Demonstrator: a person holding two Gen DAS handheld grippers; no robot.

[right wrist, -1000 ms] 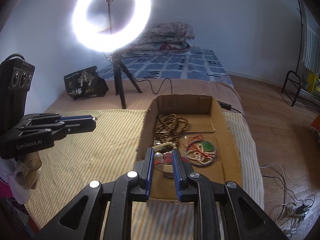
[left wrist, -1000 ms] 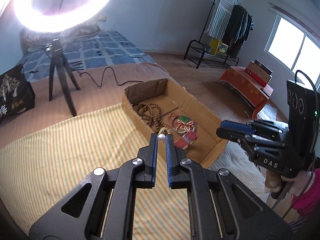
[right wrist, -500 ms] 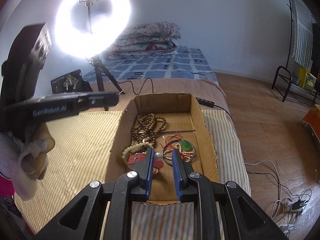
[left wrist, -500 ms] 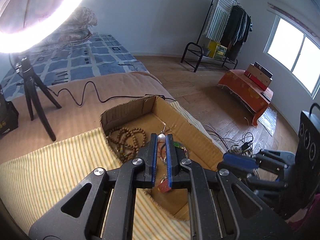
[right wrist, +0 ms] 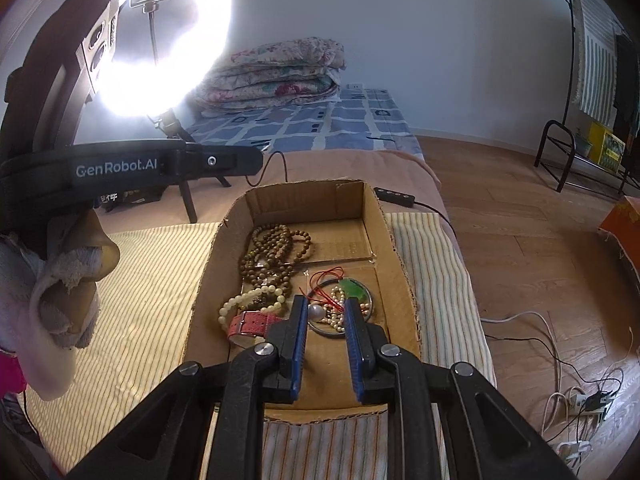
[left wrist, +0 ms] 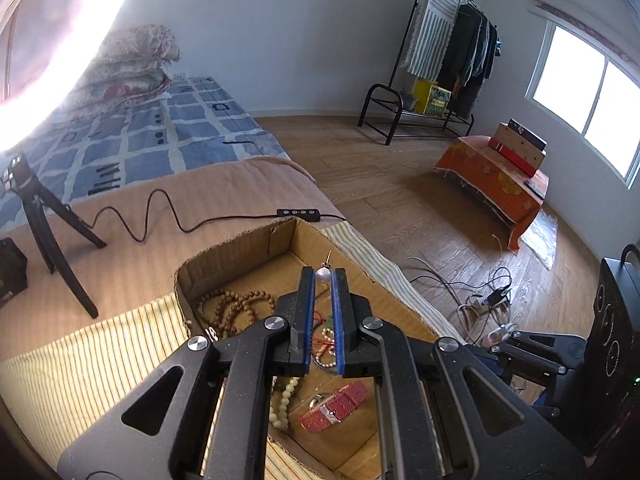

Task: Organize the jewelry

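I have the left gripper over the cardboard box, its fingers clamped on a pearl earring; next I judge it wants lowering to a bare patch of the box floor before letting go. The right gripper hangs nearer, fingers a little apart with another pearl against its left finger; only this view shows the bead necklace whole.

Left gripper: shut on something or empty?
Shut on a pearl earring: the left gripper pinches the pearl at its fingertips, post sticking up, above the cardboard box.
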